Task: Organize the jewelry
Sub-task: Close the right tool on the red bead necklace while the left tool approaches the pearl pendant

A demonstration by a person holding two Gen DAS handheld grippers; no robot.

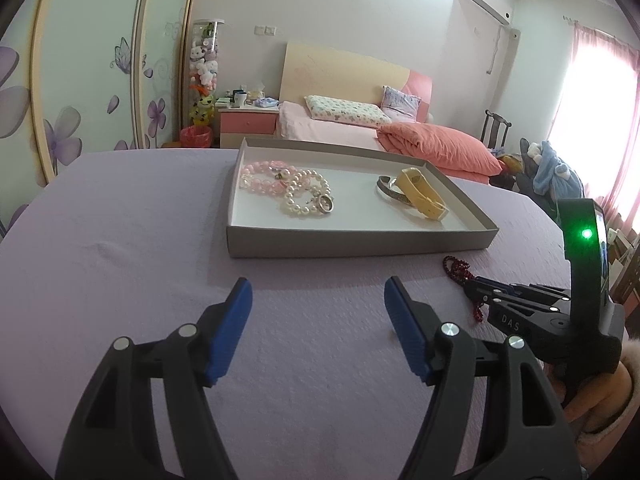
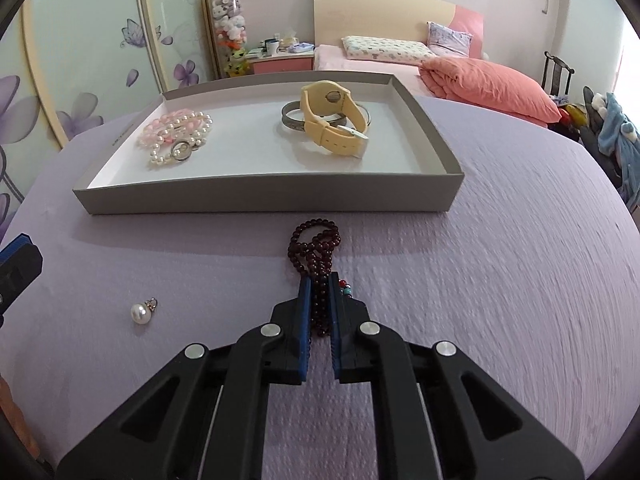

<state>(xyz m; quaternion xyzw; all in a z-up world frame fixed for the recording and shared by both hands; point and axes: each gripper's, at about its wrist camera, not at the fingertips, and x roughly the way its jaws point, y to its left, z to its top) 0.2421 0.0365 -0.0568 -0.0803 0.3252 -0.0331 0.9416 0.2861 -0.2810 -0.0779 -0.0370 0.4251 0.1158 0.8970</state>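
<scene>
A shallow grey tray lies on the lilac tablecloth. It holds pink and white pearl bracelets, a silver bangle and a yellow watch. My right gripper is shut on a dark red bead strand lying on the cloth just before the tray; the strand also shows in the left wrist view. A loose pearl pendant lies to its left. My left gripper is open and empty, low over the cloth before the tray.
The tablecloth's rounded far edge drops off behind the tray. Beyond are a bed, a pink nightstand, a wardrobe with flower decals and a chair with clothes. The right gripper's body sits right of my left gripper.
</scene>
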